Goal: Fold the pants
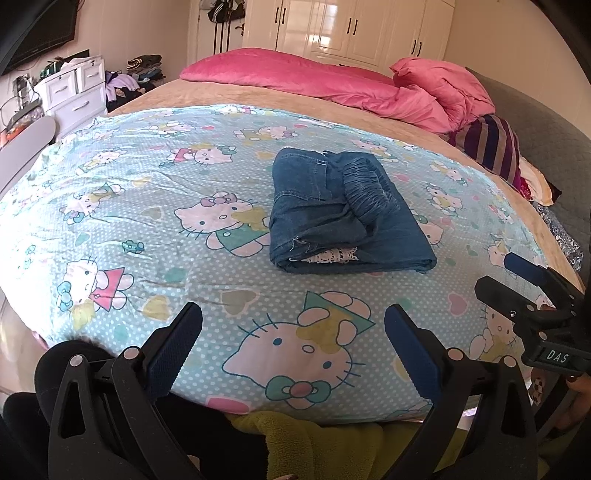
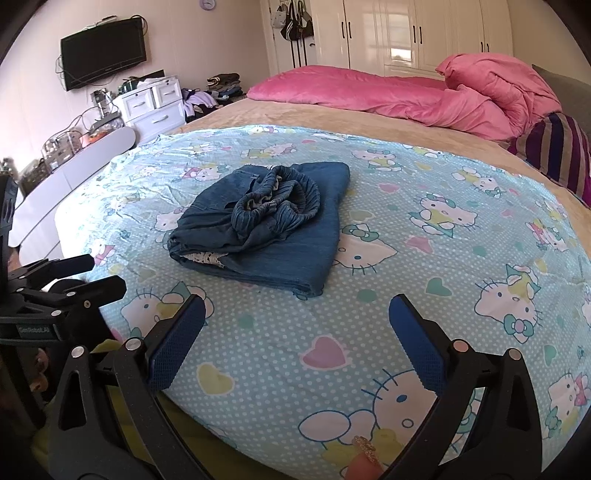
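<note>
A pair of blue denim pants [image 1: 340, 214] lies folded into a compact bundle on the light-blue Hello Kitty sheet [image 1: 129, 206], its elastic waistband bunched on top. It also shows in the right wrist view [image 2: 266, 229]. My left gripper [image 1: 293, 325] is open and empty, held back over the sheet's near edge, well short of the pants. My right gripper [image 2: 297, 317] is open and empty, also short of the pants. The right gripper shows at the right edge of the left wrist view [image 1: 532, 284]; the left gripper shows at the left edge of the right wrist view [image 2: 74, 277].
A pink quilt [image 1: 424, 92] and a striped cushion [image 1: 491, 144] lie at the far right of the bed. A white drawer unit [image 2: 155, 103], a wall TV [image 2: 103, 51] and clutter stand at the left. White wardrobes [image 2: 406, 33] line the back wall.
</note>
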A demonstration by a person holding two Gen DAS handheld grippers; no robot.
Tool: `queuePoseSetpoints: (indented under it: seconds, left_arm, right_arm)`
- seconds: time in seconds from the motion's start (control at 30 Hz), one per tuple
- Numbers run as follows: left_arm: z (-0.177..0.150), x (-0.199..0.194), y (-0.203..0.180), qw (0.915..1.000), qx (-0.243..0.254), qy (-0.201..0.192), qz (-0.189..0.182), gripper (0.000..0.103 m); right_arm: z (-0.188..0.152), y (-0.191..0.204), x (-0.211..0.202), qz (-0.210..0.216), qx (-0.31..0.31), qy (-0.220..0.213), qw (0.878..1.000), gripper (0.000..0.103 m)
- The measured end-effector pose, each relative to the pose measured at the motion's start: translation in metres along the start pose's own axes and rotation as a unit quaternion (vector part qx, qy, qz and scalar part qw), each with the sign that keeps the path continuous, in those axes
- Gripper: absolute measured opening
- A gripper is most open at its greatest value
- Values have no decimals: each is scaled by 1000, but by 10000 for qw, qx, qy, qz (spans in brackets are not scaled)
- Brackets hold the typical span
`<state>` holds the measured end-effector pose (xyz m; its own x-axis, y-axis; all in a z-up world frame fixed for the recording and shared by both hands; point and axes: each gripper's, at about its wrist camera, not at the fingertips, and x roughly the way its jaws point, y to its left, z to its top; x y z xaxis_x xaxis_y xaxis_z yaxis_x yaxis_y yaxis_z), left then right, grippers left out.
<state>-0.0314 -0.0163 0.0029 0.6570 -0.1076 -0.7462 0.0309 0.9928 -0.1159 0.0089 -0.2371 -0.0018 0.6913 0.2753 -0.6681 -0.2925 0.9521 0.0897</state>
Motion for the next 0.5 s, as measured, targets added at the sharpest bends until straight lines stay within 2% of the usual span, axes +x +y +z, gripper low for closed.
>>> queuePoseSetpoints:
  seconds: [0.5]
  left_arm:
    - [0, 2, 1, 10000, 17, 27, 72, 99]
  right_arm:
    - [0, 0, 0, 1, 2, 3, 10000, 94]
